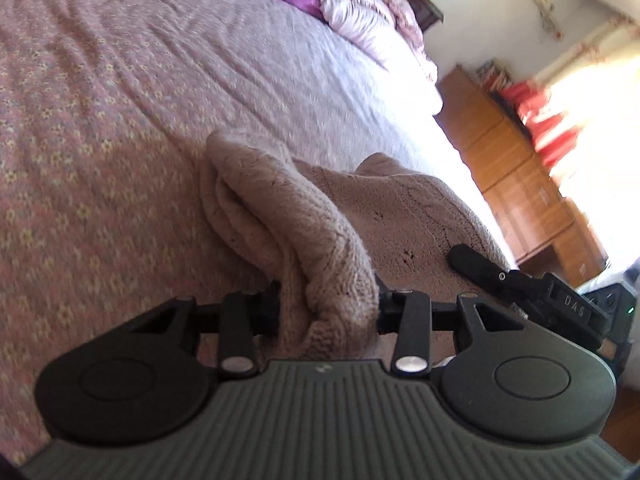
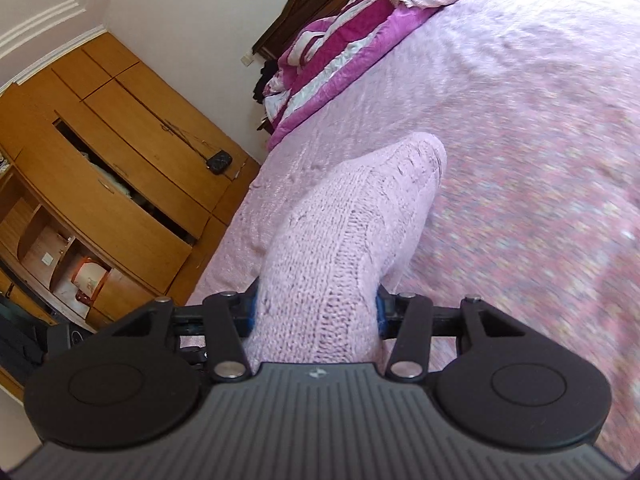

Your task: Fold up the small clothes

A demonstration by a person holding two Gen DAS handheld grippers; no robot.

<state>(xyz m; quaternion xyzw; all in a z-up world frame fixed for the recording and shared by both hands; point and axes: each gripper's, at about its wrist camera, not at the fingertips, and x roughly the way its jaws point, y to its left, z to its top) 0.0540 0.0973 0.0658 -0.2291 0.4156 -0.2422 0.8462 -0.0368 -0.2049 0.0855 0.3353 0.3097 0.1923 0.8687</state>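
Observation:
A pale pink knitted garment (image 1: 280, 208) lies on the bed. My left gripper (image 1: 328, 304) is shut on a bunched fold of it, which drapes over and hides the fingertips. The rest of the knit (image 1: 408, 216) spreads to the right. My right gripper (image 2: 316, 308) is shut on another part of the same pink knit (image 2: 352, 216), which rises in a hump in front of it and covers its fingertips. The right gripper also shows in the left wrist view (image 1: 520, 280), resting on the knit at the right.
The bed has a pink patterned bedspread (image 1: 100, 140). A magenta and white quilt (image 2: 320, 64) and pillows (image 1: 360, 12) lie at its head. A wooden wardrobe (image 2: 100, 168) stands beside the bed, and a wooden cabinet (image 1: 516, 184) on the other side.

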